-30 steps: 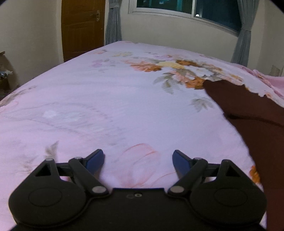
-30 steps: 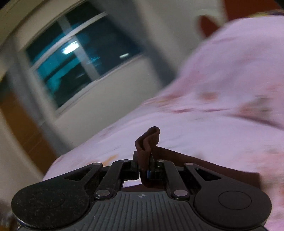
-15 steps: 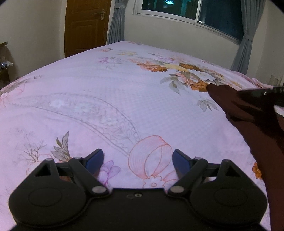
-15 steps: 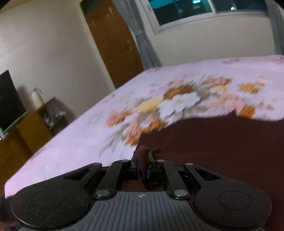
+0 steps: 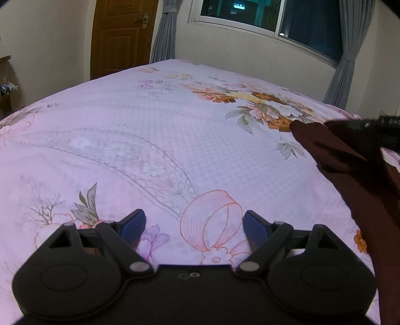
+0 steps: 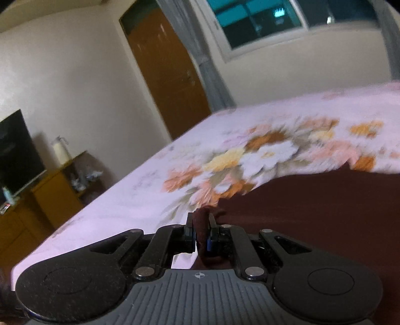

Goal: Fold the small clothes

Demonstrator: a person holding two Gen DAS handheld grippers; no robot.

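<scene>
A dark maroon garment [image 5: 355, 175] lies along the right side of the pink floral bedsheet [image 5: 160, 140]. In the right wrist view the same garment [image 6: 325, 207] spreads to the right, and my right gripper [image 6: 202, 233] is shut on a bunched fold of its edge. That gripper's black body shows at the right edge of the left wrist view, above the garment. My left gripper [image 5: 193, 225] hovers open over bare sheet, left of the garment, with nothing between its blue pads [image 5: 132, 222].
A wooden door [image 5: 122, 35] and grey curtains [image 5: 165, 30] stand beyond the far end of the bed, under a dark window [image 5: 275, 20]. In the right wrist view a wooden cabinet [image 6: 50, 195] with a television [image 6: 17, 152] sits left of the bed.
My right gripper swung across and down to the bed, still shut on the garment fold, and came into the left wrist view at the right edge. The left gripper barely shifted.
</scene>
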